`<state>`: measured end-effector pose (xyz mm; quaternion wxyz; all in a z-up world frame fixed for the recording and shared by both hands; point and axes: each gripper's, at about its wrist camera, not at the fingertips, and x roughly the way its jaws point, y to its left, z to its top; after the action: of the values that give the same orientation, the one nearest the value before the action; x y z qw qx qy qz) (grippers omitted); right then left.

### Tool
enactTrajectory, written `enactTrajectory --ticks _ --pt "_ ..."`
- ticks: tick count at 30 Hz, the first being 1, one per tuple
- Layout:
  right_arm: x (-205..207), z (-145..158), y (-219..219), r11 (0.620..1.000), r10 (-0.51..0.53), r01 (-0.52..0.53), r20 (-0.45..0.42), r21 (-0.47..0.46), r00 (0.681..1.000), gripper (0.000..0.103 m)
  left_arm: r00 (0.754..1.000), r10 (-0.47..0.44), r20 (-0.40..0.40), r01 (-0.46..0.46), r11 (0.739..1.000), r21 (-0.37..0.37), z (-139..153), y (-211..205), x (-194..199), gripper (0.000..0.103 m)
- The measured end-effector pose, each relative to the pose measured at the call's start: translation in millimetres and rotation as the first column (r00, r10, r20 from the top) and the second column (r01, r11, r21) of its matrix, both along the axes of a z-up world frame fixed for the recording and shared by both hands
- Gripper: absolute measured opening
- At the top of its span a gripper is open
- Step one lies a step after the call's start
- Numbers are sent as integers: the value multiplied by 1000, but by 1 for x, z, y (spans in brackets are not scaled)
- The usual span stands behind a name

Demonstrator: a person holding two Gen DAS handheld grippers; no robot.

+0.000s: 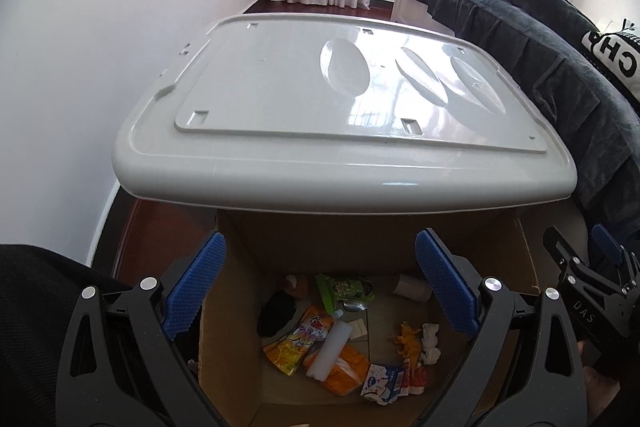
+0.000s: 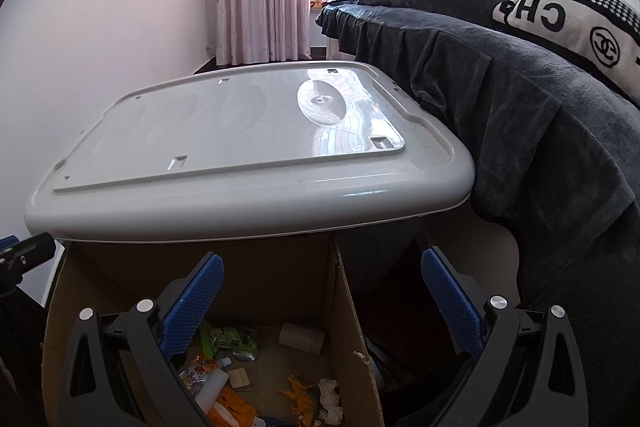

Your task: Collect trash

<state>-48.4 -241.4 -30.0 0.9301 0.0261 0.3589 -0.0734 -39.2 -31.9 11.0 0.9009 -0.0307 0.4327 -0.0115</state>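
Left gripper (image 1: 320, 287) is released, jaws spread wide and empty, above the open cardboard box (image 1: 232, 315). Right gripper (image 2: 320, 307) is likewise released and empty. Trash lies on the box floor: juice pouch (image 1: 298, 341), green wrapper (image 1: 346, 289), crumpled tissue (image 1: 430, 343). A grey plastic lid (image 1: 320, 131) sits at 12 o'clock.

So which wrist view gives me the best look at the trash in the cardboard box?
Left wrist: it looks down between the open left gripper onto the trash across the cardboard box floor. Right wrist sees the trash partly, behind a finger and cut off below.
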Motion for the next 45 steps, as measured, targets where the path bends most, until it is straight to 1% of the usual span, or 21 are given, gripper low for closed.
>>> enactTrajectory --ticks 2,3,5,6,8,10,11,13,15,17,19,22,27,34,40,45 --pt "1 0 -1 1000 -2 2 -2 3 1000 98 1000 -2 6 2 1000 22 4 -3 3 93" --pt "1 0 -1 1000 -3 3 -2 4 1000 98 1000 -12 7 12 1000 -4 5 -2 5 93" --pt "1 0 -2 1000 -4 4 -2 6 1000 98 999 -36 -16 35 996 -80 4 0 10 94" --pt "2 0 -2 1000 -5 5 -3 8 1000 98 999 -33 -31 30 996 -89 2 1 12 96" --pt "2 0 -4 1000 -8 8 -6 13 1000 98 999 0 -47 -3 998 -55 -1 1 14 96" --pt "2 0 -5 1000 -11 11 -4 18 1000 98 998 57 -34 -57 998 -8 -4 2 12 96" --pt "3 0 -5 1000 -13 13 -3 20 1000 98 998 58 -34 -59 998 -20 -6 4 11 96" --pt "4 -1 -6 1000 -17 17 -5 23 1000 98 997 53 -60 -55 998 -31 -10 5 12 96" --pt "5 -2 -5 1000 -17 17 -9 22 1000 98 997 59 -56 -60 998 -20 -12 6 12 96" --pt "5 -1 -5 1000 -15 15 -9 21 1000 98 998 41 -56 -42 999 -25 -12 5 10 96" --pt "4 -1 -4 1000 -14 14 -6 20 1000 98 998 38 -55 -39 999 -5 -12 3 9 96" --pt "3 0 -5 1000 -16 16 -4 22 1000 98 998 27 -55 -28 999 -24 -11 4 9 96" --pt "4 -1 -5 999 -20 21 -6 25 1000 98 999 18 -32 -17 1000 15 -10 -1 6 96" --pt "4 -1 -5 1000 -19 19 -9 22 1000 98 998 22 -58 -23 1000 -7 -13 2 8 96" --pt "4 -1 -5 1000 -19 19 -11 21 1000 98 998 5 -55 -4 1000 16 -14 -2 6 96" --pt "4 -1 -5 1000 -19 19 -10 22 1000 98 998 -4 -59 5 1000 17 -15 -3 7 96"
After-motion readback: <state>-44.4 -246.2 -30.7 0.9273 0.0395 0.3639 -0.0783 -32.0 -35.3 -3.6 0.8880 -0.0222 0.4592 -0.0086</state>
